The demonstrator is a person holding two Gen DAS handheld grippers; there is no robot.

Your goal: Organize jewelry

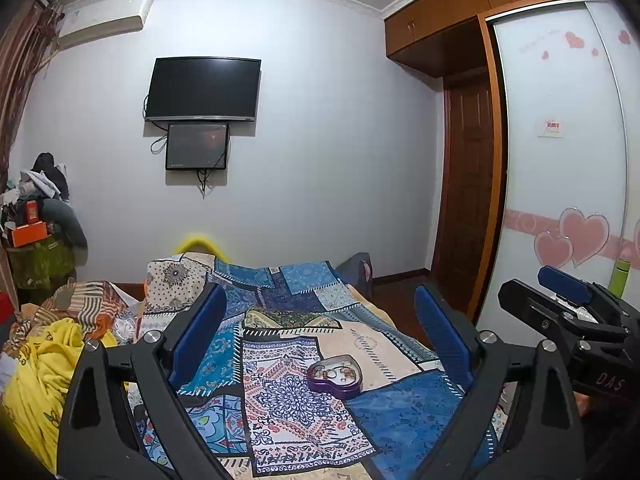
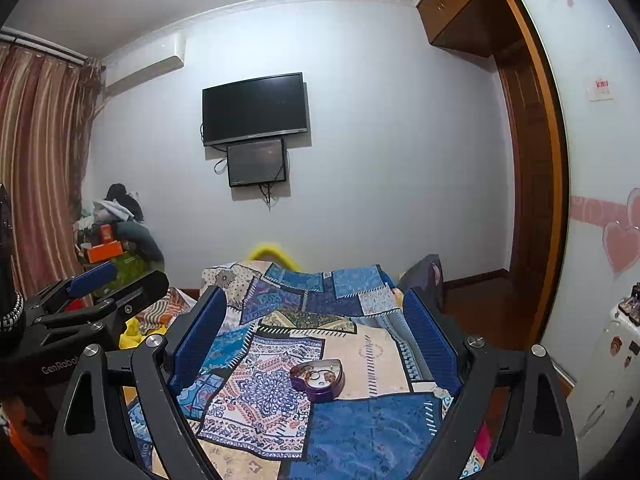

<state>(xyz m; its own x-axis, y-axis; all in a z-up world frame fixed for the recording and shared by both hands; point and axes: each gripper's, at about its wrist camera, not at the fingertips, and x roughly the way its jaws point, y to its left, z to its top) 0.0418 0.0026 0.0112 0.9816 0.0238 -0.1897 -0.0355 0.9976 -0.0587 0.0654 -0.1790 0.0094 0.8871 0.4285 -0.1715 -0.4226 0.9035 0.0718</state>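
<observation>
A purple heart-shaped jewelry box (image 1: 335, 378) lies open on the patchwork bedspread (image 1: 288, 400), with several small pieces of jewelry inside. My left gripper (image 1: 320, 340) is open and empty, held above and before the box. In the right wrist view the box (image 2: 318, 379) sits between the blue fingers of my right gripper (image 2: 316, 336), which is also open, empty and apart from it. The right gripper shows at the right edge of the left wrist view (image 1: 568, 304); the left one shows at the left of the right wrist view (image 2: 92, 300).
The bed runs toward the far wall with a TV (image 1: 203, 89) and small screen. Rumpled yellow and striped bedding (image 1: 44, 364) lies left. A cluttered pile with an orange box (image 1: 30, 232) stands far left. Wardrobe with heart decals (image 1: 568, 208) and door are right.
</observation>
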